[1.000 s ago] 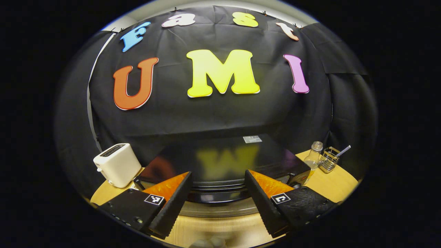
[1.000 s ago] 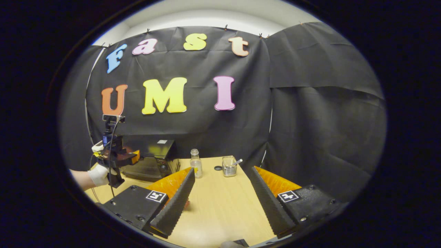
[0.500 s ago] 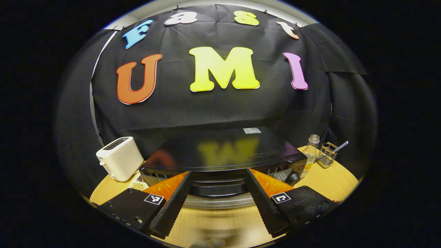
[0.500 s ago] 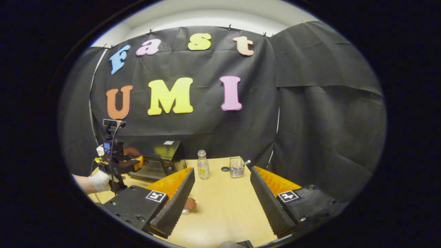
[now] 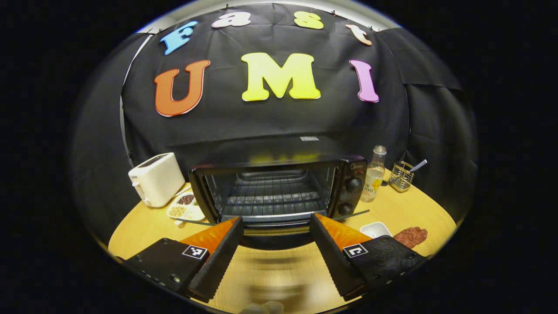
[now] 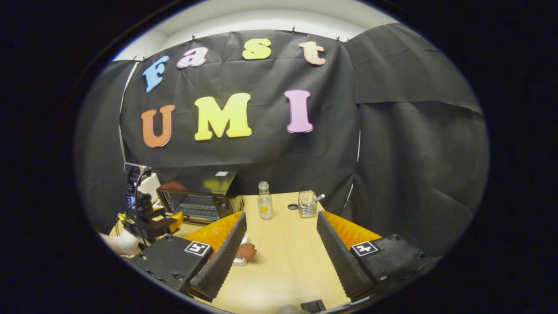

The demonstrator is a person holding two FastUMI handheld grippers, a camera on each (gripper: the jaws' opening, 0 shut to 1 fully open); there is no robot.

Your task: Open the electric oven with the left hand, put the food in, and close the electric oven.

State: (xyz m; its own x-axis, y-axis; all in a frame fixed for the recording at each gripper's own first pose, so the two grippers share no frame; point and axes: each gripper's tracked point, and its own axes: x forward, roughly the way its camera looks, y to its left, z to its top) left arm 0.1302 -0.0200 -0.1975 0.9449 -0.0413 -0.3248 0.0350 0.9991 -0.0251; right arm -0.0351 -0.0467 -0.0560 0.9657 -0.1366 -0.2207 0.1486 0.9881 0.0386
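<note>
Left hand-held gripper [image 5: 274, 248]: we are seeing its fingers standing spread wide, gripping nothing, just in front of the lowered oven door.
Right hand-held gripper [image 6: 279, 248]: we are seeing its fingers spread apart too, holding nothing, hanging over the bench [image 6: 287, 261].
Electric oven [image 5: 279, 183]: it is sitting on the bench against the black cloth wall with its door [image 5: 272, 237] dropped fully open, so we are looking straight in at the bare wire rack [image 5: 272, 198]; two knobs are showing on its right panel.
Food [image 5: 409, 236]: a reddish-brown piece is lying on the bench to the right of the oven, just beside a small white dish [image 5: 377, 229]; in the right gripper view we are seeing it [image 6: 246, 250] right next to the inner finger.
Toaster [image 5: 156, 179]: white, standing to the left of the oven.
Divided tray [image 5: 185, 207]: lying between toaster and oven, holding dark and pale bits.
Bottle [image 5: 375, 174]: clear, upright, just right of the oven.
Wire holder [image 5: 401, 176]: standing beyond the bottle, with a utensil leaning in it.
Gloved hand [image 6: 126, 242]: we are seeing it in the right gripper view, holding the left tool by the oven.
</note>
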